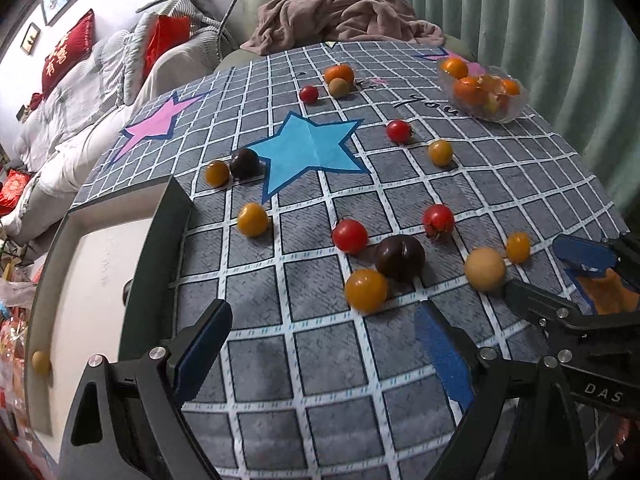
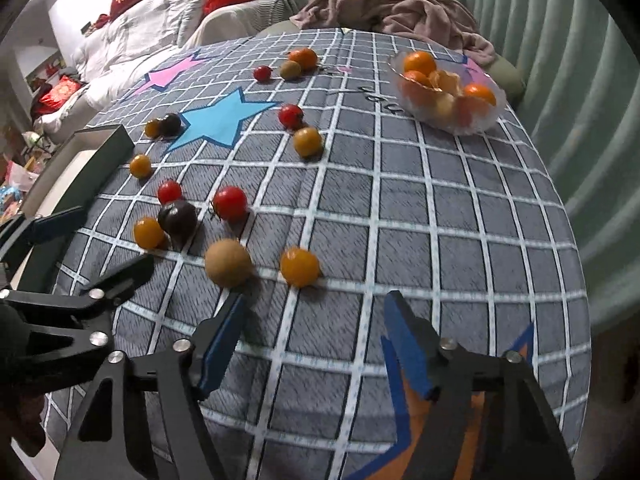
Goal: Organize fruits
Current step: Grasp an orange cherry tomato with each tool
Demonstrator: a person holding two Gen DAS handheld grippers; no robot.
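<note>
Several small red, yellow and dark tomatoes lie loose on the grey checked cloth (image 1: 320, 360). A tan round fruit (image 1: 485, 269) (image 2: 228, 263) and a yellow tomato (image 2: 299, 267) lie just ahead of my right gripper (image 2: 316, 332), which is open and empty. My left gripper (image 1: 324, 334) is open and empty, a little short of a yellow tomato (image 1: 366, 290) and a dark one (image 1: 400, 257). A clear bowl (image 1: 516, 110) (image 2: 480, 124) at the far right holds oranges. A dark-rimmed white tray (image 1: 100, 264) at the left holds one small tan fruit (image 1: 40, 361).
An orange (image 1: 339, 72), a kiwi-like fruit (image 1: 338, 87) and a red tomato (image 1: 309, 94) sit at the far edge. A pink blanket (image 1: 344, 16) lies on a chair behind the table. A pleated green curtain (image 1: 560, 40) runs along the right. A bed with red cushions (image 1: 68, 52) is at far left.
</note>
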